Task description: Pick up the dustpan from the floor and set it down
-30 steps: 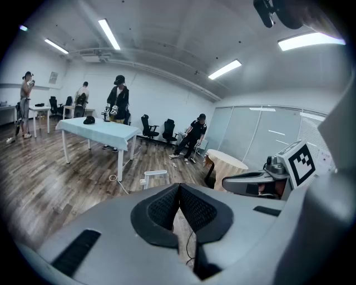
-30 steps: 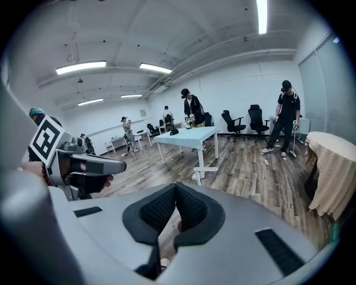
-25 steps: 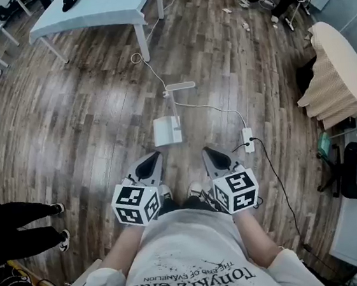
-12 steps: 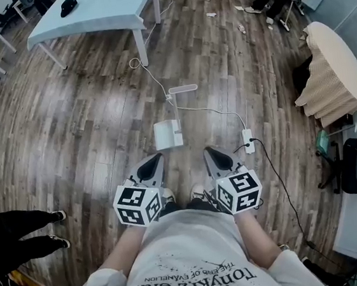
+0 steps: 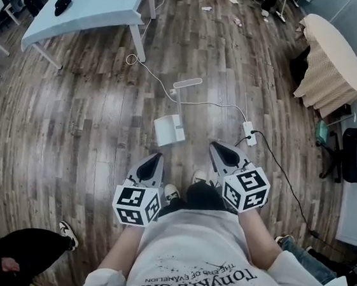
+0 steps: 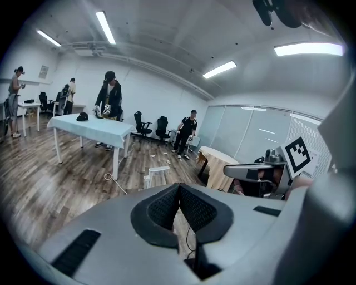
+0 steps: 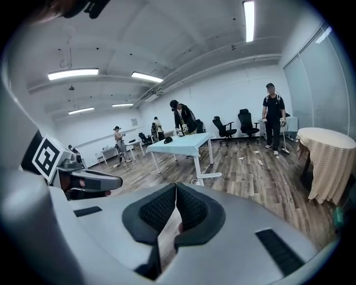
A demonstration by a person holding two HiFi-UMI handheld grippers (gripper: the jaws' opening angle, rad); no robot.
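the white dustpan (image 5: 168, 131) stands on the wood floor (image 5: 68, 132), its pan mostly cut off behind your jaws in both gripper views. near it, on your side, your left gripper (image 5: 157, 156) and right gripper (image 5: 212, 147) hover clear of it, both clenched on nothing.

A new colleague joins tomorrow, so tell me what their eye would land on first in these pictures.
First, the left hand-held gripper and right hand-held gripper low in the head view, each bearing a marker cube, both shut and empty. Just ahead of them the white dustpan stands on the wooden floor, untouched, with a pale blue table farther off at upper left.
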